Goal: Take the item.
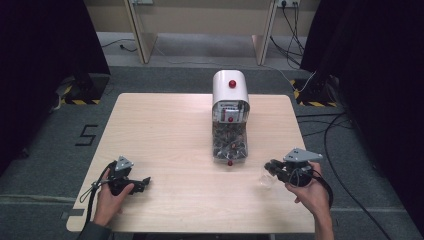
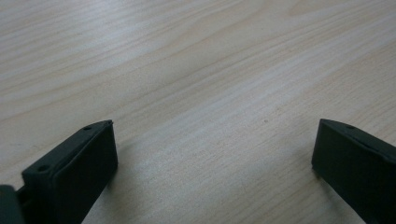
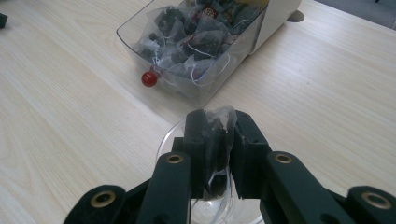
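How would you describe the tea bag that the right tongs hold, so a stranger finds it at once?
Start at the white dispenser with its clear drawer full of tea bags. Nearer the person, the right tongs hang over a clear glass cup. The tea bag is the single one pinched between them, outside the drawer.

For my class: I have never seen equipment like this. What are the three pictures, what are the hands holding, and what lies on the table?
No machine works alone here: a person holds a hand-operated claw in each hand. The high view looks down on a wooden table. The other two pictures come from cameras riding on each claw, looking along its black jaws.

At the table's far side stands a white dispenser with a clear tray full of tea bags, a red knob at its front.

The left claw is open over bare wood. The right claw is shut on one tea bag, above a clear cup.
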The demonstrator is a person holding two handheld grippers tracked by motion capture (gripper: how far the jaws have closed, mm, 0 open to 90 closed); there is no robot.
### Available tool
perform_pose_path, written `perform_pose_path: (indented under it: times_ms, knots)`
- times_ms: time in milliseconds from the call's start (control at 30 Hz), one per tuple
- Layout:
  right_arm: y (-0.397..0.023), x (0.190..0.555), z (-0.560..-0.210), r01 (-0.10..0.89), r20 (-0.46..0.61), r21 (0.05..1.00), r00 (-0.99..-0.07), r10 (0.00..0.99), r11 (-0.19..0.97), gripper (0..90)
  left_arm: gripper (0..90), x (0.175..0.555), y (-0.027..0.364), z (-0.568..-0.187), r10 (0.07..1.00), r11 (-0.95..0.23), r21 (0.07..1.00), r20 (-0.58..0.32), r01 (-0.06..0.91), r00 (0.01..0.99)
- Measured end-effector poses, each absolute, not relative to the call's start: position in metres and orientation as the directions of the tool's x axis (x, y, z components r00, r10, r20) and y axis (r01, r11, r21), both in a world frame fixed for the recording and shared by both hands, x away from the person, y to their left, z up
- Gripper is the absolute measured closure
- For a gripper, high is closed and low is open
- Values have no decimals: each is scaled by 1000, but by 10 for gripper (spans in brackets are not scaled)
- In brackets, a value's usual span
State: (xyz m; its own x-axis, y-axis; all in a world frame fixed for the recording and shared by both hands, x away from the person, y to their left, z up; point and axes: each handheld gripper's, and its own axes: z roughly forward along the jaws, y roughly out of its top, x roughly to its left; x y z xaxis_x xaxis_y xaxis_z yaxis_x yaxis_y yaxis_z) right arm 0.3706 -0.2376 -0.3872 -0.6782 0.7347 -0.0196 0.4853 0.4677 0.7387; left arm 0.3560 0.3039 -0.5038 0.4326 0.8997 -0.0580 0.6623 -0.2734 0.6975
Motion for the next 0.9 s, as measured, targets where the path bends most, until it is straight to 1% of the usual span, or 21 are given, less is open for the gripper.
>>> perform_pose_path:
  times_ms: [567,900]
  knots:
    - [-238,374,-395,503,-31,711,-676,736,492,777,0,356,304,-504,900,-274,697,-57,662,433]
    - [-238,375,-397,507,-34,703,-677,735,499,755,0,356,304,-504,900,-273,698,-58,662,432]
